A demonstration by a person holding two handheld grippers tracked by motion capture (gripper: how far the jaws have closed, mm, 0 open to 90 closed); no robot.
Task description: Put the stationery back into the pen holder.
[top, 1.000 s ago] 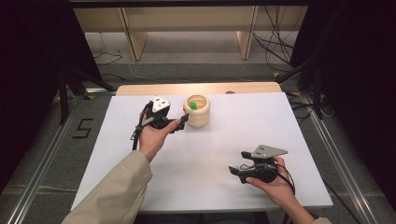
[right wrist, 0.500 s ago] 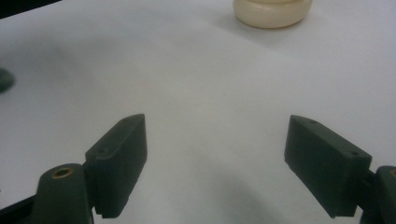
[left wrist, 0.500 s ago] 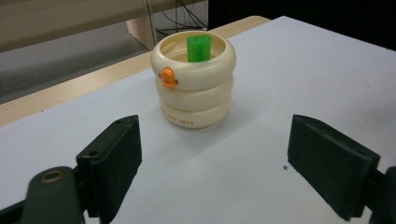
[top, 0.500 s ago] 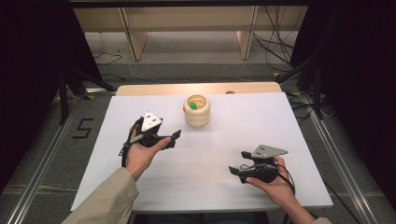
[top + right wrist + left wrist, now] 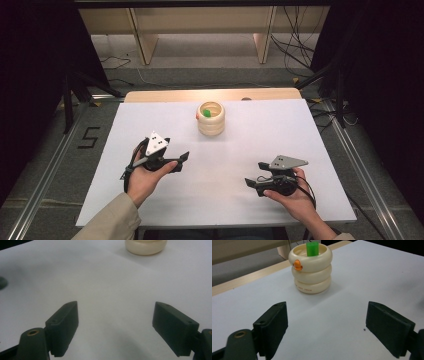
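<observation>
A stack of three cream rings (image 5: 211,119) stands on the white table (image 5: 280,130) toward the back middle, around a green peg (image 5: 205,112). The left gripper view brings the ring stack (image 5: 311,268) closer, with its green peg (image 5: 312,249) and an orange spot on the top ring. My left gripper (image 5: 183,159) hovers at the table's left, well in front of the stack, open and empty (image 5: 325,327). At the front right my right gripper (image 5: 250,184) rests low, open and empty (image 5: 115,326). The stack's base (image 5: 146,246) lies far ahead of it.
A wooden strip (image 5: 165,95) runs along the table's far edge. Behind it stand shelf legs and cables on the floor. Metal rails (image 5: 40,180) flank the table on both sides.
My left gripper has drawn back from the ring stack toward the front left. The right gripper has stayed where it was.
</observation>
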